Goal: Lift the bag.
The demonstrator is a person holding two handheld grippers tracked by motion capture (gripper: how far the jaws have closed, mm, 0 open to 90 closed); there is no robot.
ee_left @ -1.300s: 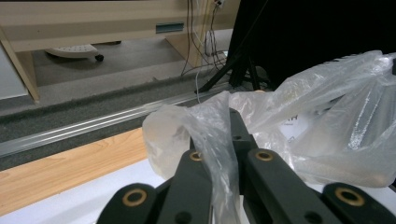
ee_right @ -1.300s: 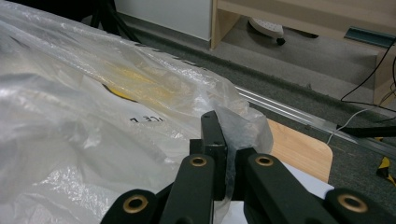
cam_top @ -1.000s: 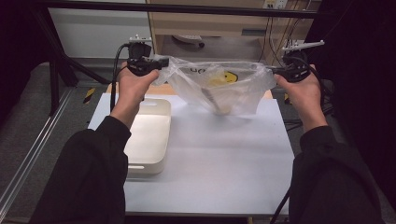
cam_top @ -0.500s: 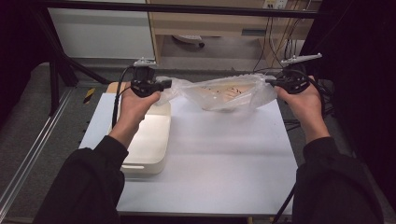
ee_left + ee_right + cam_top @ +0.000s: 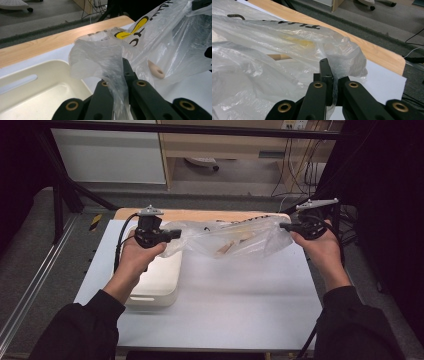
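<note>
My left gripper (image 5: 172, 236) and right gripper (image 5: 285, 225) are matte black, each topped by a grey three-cornered plate and trailing a black cable. Brass-ringed pivot screws dot the chunky black jaw links. I wear black long sleeves (image 5: 80, 330) down to the wrists

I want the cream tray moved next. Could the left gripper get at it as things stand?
Probably not yet: the left gripper is shut on the plastic bag. The cream tray lies just below it, uncovered.
</note>
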